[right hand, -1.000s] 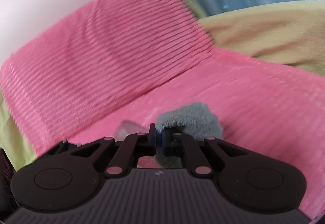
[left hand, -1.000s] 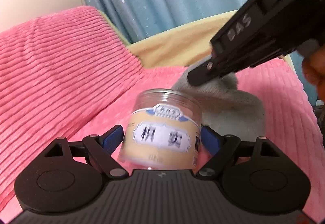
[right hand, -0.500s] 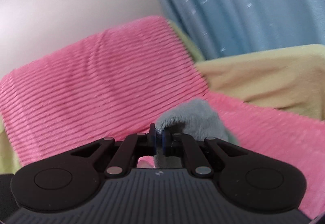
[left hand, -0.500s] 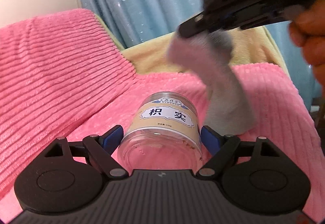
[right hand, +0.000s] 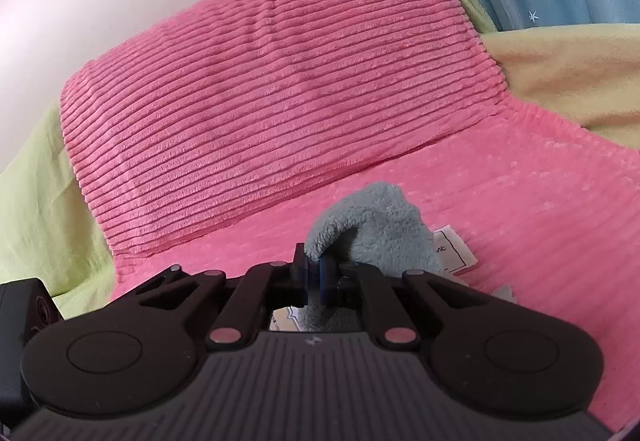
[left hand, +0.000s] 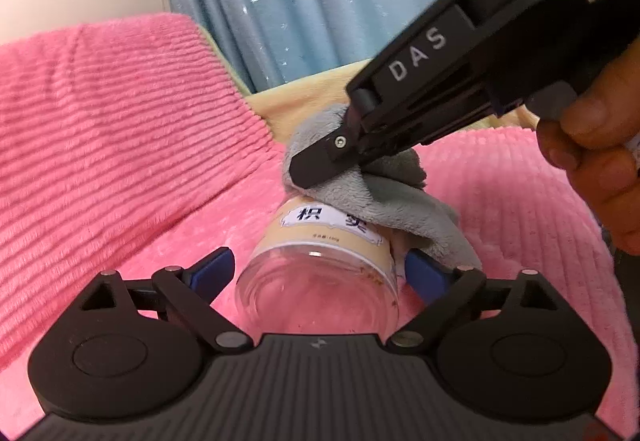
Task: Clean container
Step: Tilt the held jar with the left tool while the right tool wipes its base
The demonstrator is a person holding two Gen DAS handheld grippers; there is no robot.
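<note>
Left gripper [left hand: 318, 277]: jaws spread wide around the jar [left hand: 320, 269], one blue pad at each side wall; the left pad looks just off the plastic, the right pad close against it, so a firm clamp is likely but not certain.
Jar: clear plastic with a tan label, lying tilted between the left fingers, its clear near end toward the camera and its far end pointing away over the blanket [left hand: 120, 129].
Cloth [left hand: 384, 197]: grey fleece, draped over the jar's upper right wall and far end, touching the label.
Right gripper [right hand: 314, 273]: jaws nearly shut, pinching a fold of the cloth; it sits above and beyond the left gripper, angled down onto the jar.
Hand [left hand: 596, 161]: wrapped around the right gripper's handle, at far right.
Progress: wiping seems under way on the outside wall. Brown specks show inside along the near rim, so the inside appears left to do; how much of the outside is clean cannot be told.
Edges: the cloth's hanging end lies just beside the left gripper's right finger and could catch there.
Room: open blanket left of and beyond the jar; the right side is crowded by gripper and hand.
</note>
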